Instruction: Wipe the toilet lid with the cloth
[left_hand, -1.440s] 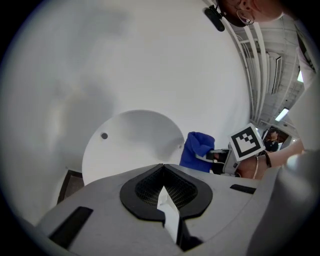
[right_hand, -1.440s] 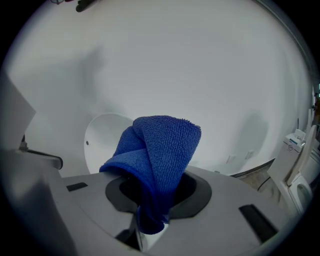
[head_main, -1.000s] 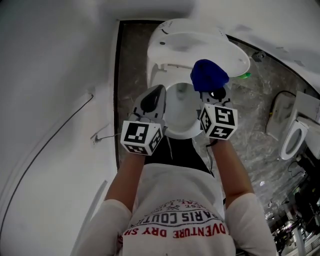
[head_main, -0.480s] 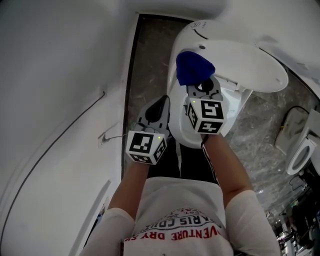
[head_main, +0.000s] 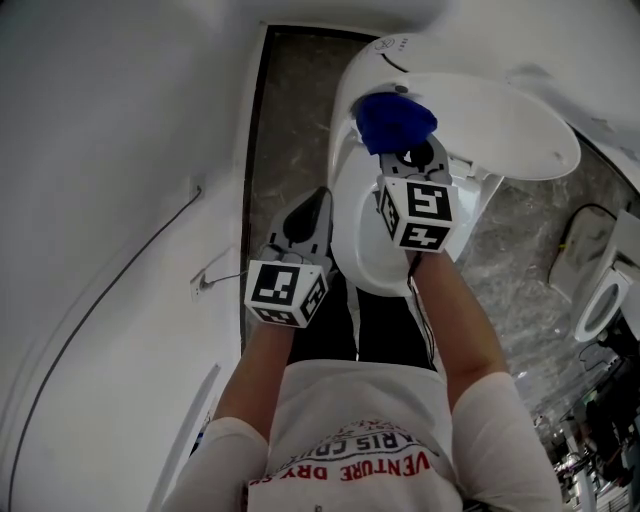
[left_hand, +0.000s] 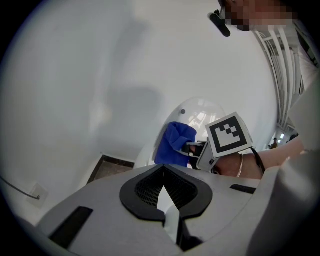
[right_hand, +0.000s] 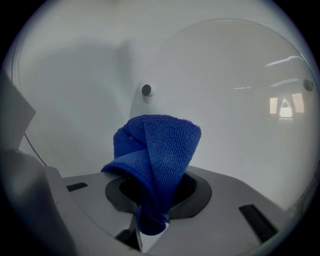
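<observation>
The white toilet lid (head_main: 510, 125) stands raised over the bowl (head_main: 365, 255). My right gripper (head_main: 405, 150) is shut on a bunched blue cloth (head_main: 395, 120), which is held against the lid's inner face near its left side. In the right gripper view the cloth (right_hand: 157, 150) rises out of the shut jaws of the right gripper (right_hand: 150, 217), with the lid (right_hand: 240, 100) and a small dark bumper (right_hand: 146, 90) just behind it. My left gripper (head_main: 308, 212) hangs lower, left of the bowl, shut and holding nothing. The left gripper view shows the cloth (left_hand: 172, 145) and the lid (left_hand: 205, 111) past the left gripper (left_hand: 165, 212).
A white wall (head_main: 110, 200) with a thin cable (head_main: 130, 265) runs close on the left. A strip of grey marble floor (head_main: 290, 120) lies between wall and toilet. Another white fixture (head_main: 600, 295) stands at the far right. The person's torso fills the bottom.
My right gripper has carried the cloth leftward across the raised lid and a little higher. The left gripper stays low beside the bowl. The head view has shifted.
</observation>
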